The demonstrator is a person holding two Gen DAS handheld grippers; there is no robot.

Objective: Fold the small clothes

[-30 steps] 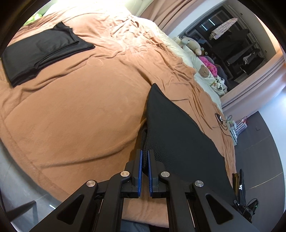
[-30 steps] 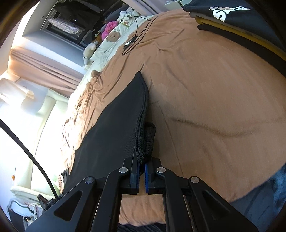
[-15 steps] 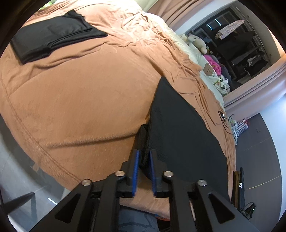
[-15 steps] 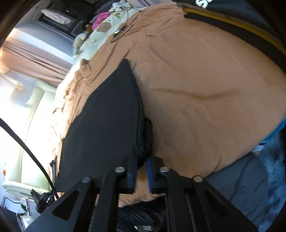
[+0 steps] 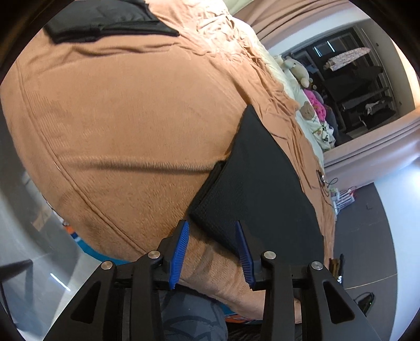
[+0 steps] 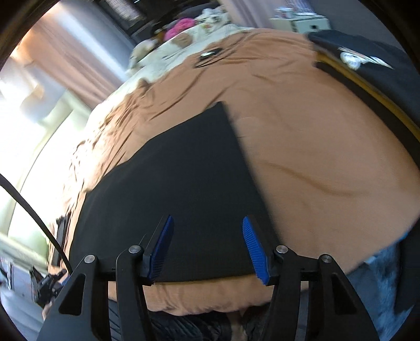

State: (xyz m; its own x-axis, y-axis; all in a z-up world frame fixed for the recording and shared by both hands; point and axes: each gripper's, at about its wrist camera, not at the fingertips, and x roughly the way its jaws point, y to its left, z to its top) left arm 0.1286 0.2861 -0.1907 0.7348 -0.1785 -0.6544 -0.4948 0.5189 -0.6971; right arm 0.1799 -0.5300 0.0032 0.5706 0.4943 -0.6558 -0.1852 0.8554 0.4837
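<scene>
Both wrist cameras hang close over the bed's near edge, angled down, sharing the black garment.

Folded garment lying near the bed's edge

The garment is lying flat on the blanket, with a folded pile sitting well apart behind it to the left, another stack to its right, and soft toys resting beyond.
</scene>
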